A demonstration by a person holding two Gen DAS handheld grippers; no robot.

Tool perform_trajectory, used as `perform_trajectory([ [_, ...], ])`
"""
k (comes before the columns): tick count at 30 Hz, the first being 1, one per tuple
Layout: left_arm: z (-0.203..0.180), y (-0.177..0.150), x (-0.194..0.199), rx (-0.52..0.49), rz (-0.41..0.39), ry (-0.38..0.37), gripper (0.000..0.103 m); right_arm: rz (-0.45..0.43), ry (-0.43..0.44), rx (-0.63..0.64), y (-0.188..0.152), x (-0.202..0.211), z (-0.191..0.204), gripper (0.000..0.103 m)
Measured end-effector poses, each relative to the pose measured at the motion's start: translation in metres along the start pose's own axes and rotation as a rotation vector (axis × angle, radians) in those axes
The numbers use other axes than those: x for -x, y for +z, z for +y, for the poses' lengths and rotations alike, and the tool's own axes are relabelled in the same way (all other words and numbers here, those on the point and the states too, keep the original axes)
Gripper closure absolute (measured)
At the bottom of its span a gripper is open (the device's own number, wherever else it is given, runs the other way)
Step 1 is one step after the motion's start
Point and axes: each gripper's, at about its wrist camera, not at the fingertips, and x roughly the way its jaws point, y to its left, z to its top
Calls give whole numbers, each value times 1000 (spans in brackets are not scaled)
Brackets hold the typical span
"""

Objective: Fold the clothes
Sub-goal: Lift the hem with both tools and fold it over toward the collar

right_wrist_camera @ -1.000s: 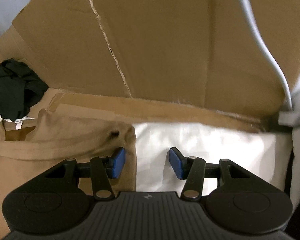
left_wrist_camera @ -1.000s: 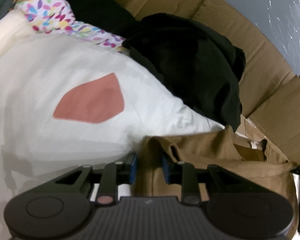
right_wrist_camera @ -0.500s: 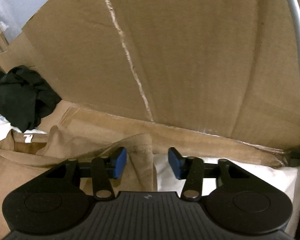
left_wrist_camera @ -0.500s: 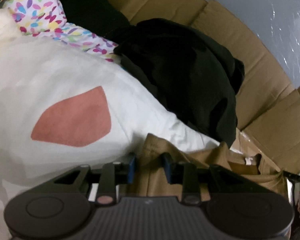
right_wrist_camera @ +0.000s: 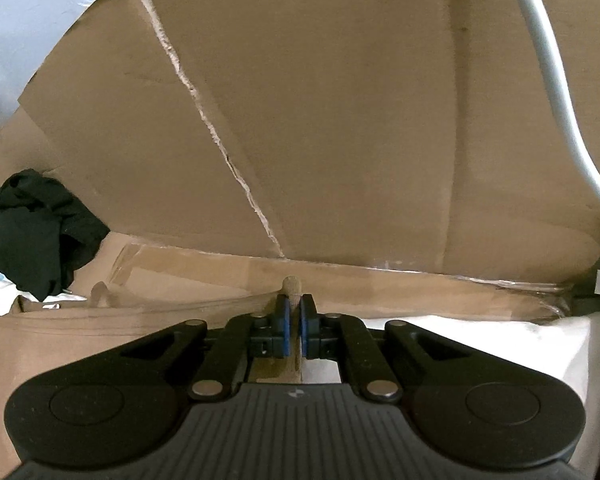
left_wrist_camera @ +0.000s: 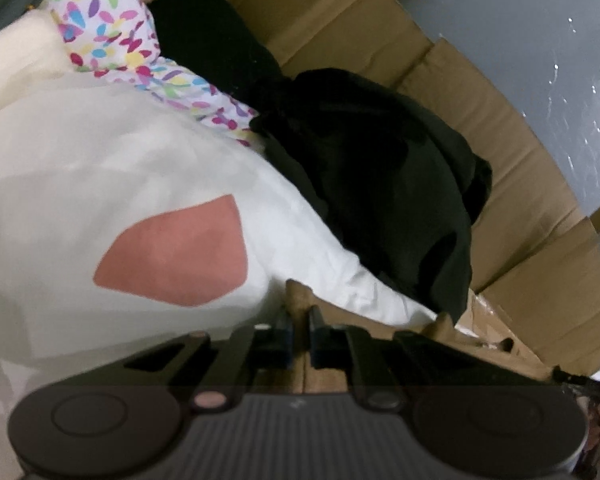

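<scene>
A tan garment (left_wrist_camera: 380, 340) lies on the white bedding in front of both grippers. In the left wrist view my left gripper (left_wrist_camera: 299, 320) is shut on a fold of the tan garment, and a peak of cloth sticks up between the blue pads. In the right wrist view my right gripper (right_wrist_camera: 294, 312) is shut on another corner of the tan garment (right_wrist_camera: 80, 332); a small nub of cloth pokes out above its fingertips. The cloth stretches taut to the left from that grip. Most of the garment is hidden under the gripper bodies.
A white pillow (left_wrist_camera: 100, 184) with a pink patch (left_wrist_camera: 176, 256) fills the left. A crumpled black garment (left_wrist_camera: 380, 184) (right_wrist_camera: 36, 236) and a stuffed doll in a flowered dress (left_wrist_camera: 112, 32) lie behind it. Cardboard sheets (right_wrist_camera: 340, 120) stand along the wall; a white pipe (right_wrist_camera: 556, 80) runs at right.
Both grippers closed from open onto the tan garment. The right one shifted left to the garment's edge and pinched its corner, and the cloth now pulls taut.
</scene>
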Motion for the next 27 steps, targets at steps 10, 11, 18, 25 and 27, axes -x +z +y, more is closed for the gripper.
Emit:
perform_trajectory([
  [10,-3,13,-9,15,-22,28,100,-26,-18,-8,17,1,7,98],
  [11,-4,13,-13,13,-17,41,100,-13,-29,-13,19,-3,7,98],
  [18,-7,17,-29,-15,-13,86,100,18,-86,-19,20,-24,9,98],
  [25,-9,15,-38,27,12,81,92,35,-71,-11,20,-29,13,92],
  [27,-12,13,-34,17,19,79,84,32,-66,-17,20,-26,14,85],
])
